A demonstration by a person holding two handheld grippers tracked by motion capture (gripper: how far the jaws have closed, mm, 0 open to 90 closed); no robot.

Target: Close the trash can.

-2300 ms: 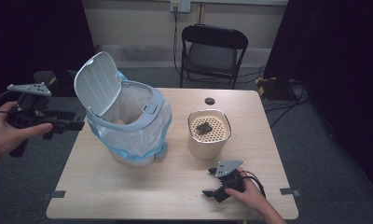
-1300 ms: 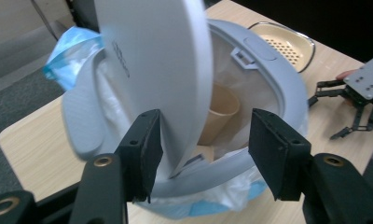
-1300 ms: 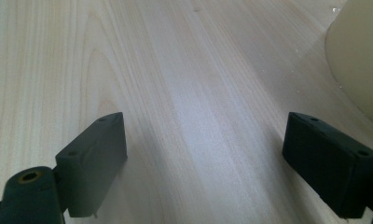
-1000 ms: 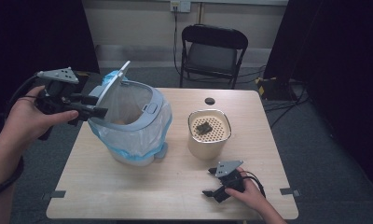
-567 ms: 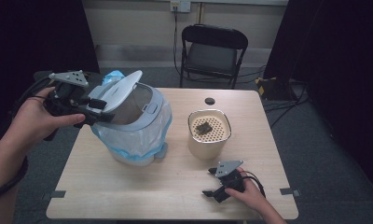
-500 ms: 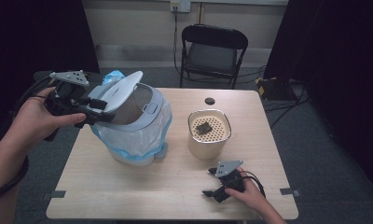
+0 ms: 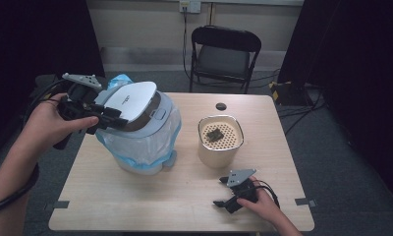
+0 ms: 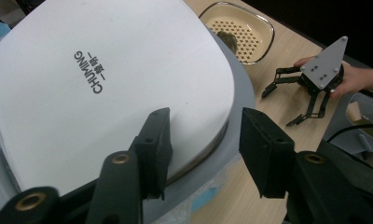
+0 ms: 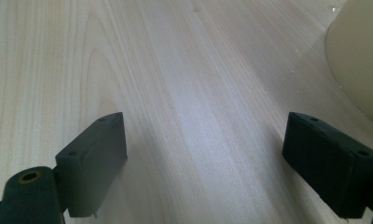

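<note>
Your L gripper (image 8: 201,154), jaws spread w/ the white lid (image 7: 133,100) edge between them, is right at the bin (image 7: 140,142) on the table's left, lid nearly flat, so push down; R gripper (image 7: 234,194) rests spread on table (image 7: 135,201), well apart.

We see a white lid (image 7: 134,100) with dark "CHUMING" lettering on a grey bin (image 7: 157,115) lined with a pale blue bag (image 7: 135,147). To the right, the cream pot (image 7: 220,147) has a top dotted with small holes and a dark green lump on it. The table (image 7: 135,196) is pale wood with fine grain. Both grippers (image 8: 201,140) (image 9: 203,163) are black with grey plates. The far chair (image 7: 224,54) is black.
</note>
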